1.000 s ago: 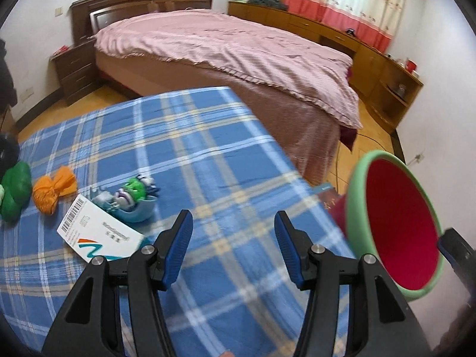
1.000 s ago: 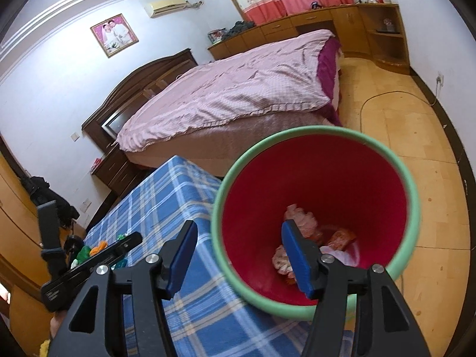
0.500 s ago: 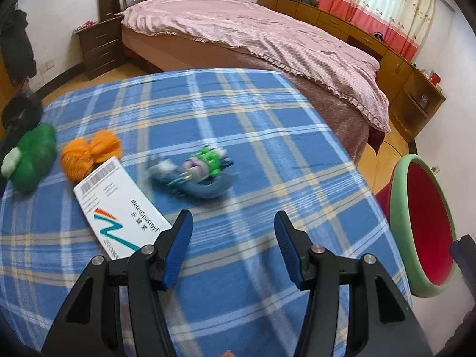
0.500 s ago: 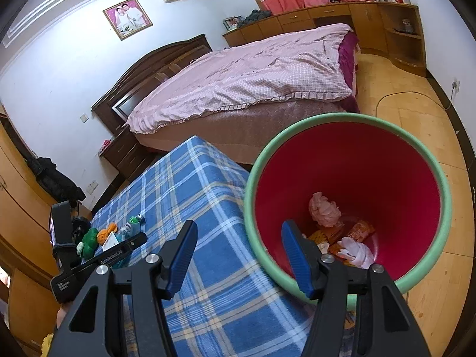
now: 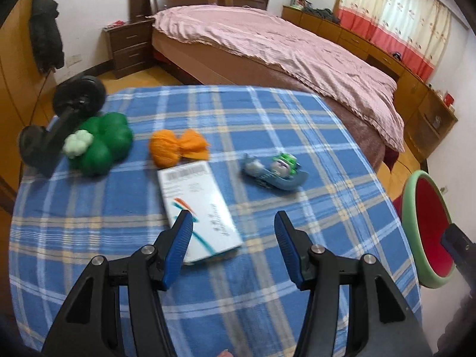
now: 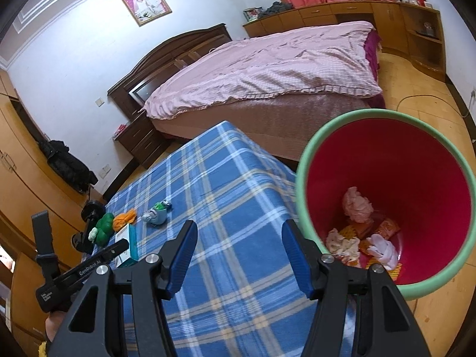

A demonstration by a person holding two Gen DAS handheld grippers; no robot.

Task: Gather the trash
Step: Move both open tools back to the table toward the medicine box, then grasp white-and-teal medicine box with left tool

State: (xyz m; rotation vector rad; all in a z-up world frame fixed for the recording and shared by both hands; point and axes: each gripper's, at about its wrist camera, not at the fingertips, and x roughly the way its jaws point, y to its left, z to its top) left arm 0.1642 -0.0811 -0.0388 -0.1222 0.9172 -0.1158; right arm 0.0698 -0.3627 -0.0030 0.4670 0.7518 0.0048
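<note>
I am looking across a bed (image 5: pixel 291 50) with a pink cover at the far side of the room. Nearer to me, the surface (image 5: pixel 267 119) is wearing a blue plaid cloth. To its right, on the floor, a red bin (image 6: pixel 416 160) with a green rim is sitting with crumpled trash (image 6: pixel 357 205) already lying in its bottom.

On the surface, a white box (image 5: pixel 199 208) is lying flat, its near end just beyond my left gripper (image 5: pixel 233 247). Beyond it, an orange wad (image 5: pixel 175 147) is touching the box's far end, a green plush thing (image 5: pixel 101 144) is sitting further left, and a small blue toy (image 5: pixel 275 171) is resting to the right.

I am keeping the left jaws about half open over the cloth, holding nothing. The right gripper (image 6: pixel 239 253) is hovering between surface and bin, its jaws likewise half open and empty.
</note>
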